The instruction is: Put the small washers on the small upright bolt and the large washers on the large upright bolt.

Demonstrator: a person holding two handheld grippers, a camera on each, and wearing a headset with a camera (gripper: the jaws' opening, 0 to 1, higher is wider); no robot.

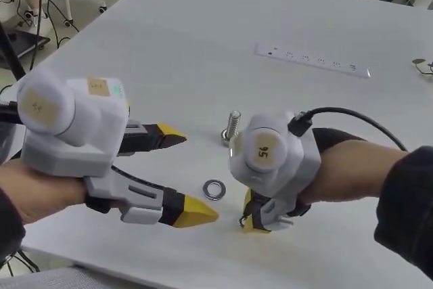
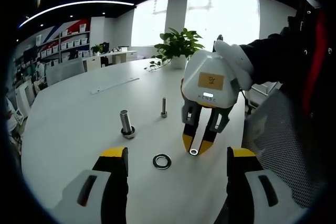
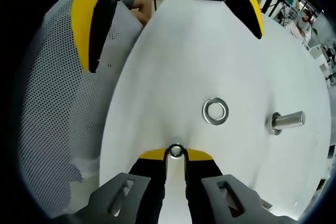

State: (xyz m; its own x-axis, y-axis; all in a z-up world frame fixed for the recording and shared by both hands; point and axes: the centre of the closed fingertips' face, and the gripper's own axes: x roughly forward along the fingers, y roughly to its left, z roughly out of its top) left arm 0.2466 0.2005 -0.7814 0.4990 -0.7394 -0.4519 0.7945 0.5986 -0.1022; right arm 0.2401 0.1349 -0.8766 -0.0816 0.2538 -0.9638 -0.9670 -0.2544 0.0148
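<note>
1. While right gripper (image 3: 177, 157) pinches small washer (image 3: 177, 151) by its rim, hole probably kept free for small bolt (image 2: 164, 107), left gripper (image 1: 193, 175) hovers, jaws apart.
2. Large washer (image 1: 214, 189) lies flat beside large bolt (image 1: 233, 126).

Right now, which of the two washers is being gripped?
The small washer, pinched at the tips of the right gripper. The large washer lies flat and free on the table.

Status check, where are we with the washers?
Left tool open, hovering. Right tool shut on small washer. Large washer flat on table near large bolt. Nothing blocking small bolt.
</note>
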